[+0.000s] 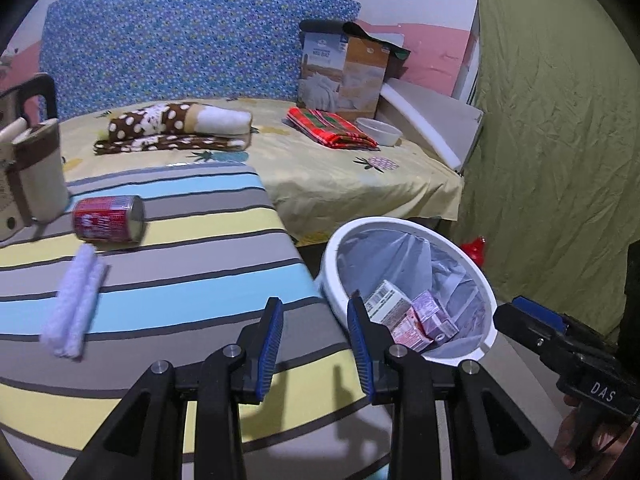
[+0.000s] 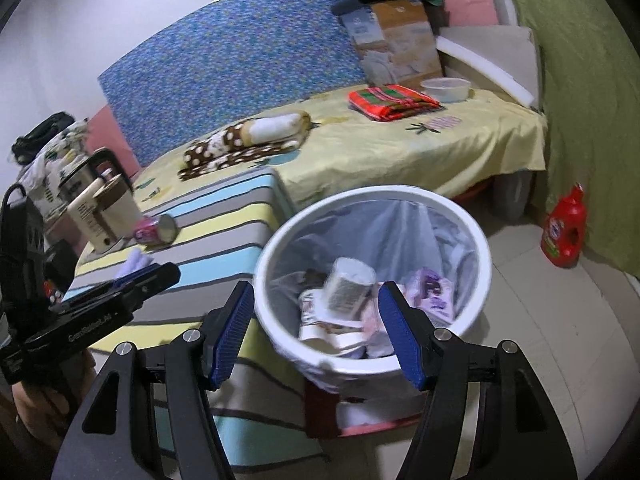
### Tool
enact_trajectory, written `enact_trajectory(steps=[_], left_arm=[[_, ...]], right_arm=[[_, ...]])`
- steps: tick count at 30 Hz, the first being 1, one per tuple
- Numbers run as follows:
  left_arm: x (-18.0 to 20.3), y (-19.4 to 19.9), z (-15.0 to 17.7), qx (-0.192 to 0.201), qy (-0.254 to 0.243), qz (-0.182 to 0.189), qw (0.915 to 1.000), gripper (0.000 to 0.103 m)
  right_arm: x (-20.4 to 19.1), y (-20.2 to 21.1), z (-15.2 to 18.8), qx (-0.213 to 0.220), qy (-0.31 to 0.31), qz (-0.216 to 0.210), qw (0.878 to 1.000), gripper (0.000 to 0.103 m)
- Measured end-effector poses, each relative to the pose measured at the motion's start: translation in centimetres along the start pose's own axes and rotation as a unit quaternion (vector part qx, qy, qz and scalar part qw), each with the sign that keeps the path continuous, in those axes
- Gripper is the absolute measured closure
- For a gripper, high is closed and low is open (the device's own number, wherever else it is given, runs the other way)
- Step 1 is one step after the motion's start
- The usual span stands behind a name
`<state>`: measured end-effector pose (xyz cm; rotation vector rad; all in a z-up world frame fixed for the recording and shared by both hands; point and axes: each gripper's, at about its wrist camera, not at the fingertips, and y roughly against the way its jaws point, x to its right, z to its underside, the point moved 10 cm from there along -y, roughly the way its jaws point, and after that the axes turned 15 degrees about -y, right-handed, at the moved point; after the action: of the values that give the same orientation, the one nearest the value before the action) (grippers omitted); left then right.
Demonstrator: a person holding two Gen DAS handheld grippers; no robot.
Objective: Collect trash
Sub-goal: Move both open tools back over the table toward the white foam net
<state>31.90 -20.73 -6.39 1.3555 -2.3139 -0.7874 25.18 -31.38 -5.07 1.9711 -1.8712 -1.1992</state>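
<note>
The white trash bin [image 2: 372, 280] stands on the floor right of the striped table [image 1: 180, 240] — cartons inside. A red can [image 1: 109, 219] lies on the table's far left. Left gripper [image 1: 316, 344] partly open, right gripper [image 2: 320, 328] wide — both empty.

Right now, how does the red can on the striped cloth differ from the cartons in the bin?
The red can lies on its side on the striped cloth, not yet collected; the cartons are already inside the white bin. The can is round and red with a bare metal end; the cartons are boxy, pink and purple. The can lies alone; the cartons are piled together. Both look like discarded drink packaging.
</note>
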Motion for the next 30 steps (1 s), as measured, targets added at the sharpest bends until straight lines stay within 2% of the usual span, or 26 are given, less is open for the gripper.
enact_trajectory(steps=[14, 30], left_arm=[[-6.5, 4.6, 3.9, -0.009, 0.005, -0.054, 0.9985, 0.070], [-13.6, 7.0, 6.8, -0.020, 0.036, -0.103, 0.9938, 0.070]], right_arm=[[-6.5, -0.5, 3.4, -0.021, 0.076, -0.048, 0.996, 0.037], [-11.2, -2.0, 6.3, -0.046, 0.109, -0.085, 0.989, 0.037]])
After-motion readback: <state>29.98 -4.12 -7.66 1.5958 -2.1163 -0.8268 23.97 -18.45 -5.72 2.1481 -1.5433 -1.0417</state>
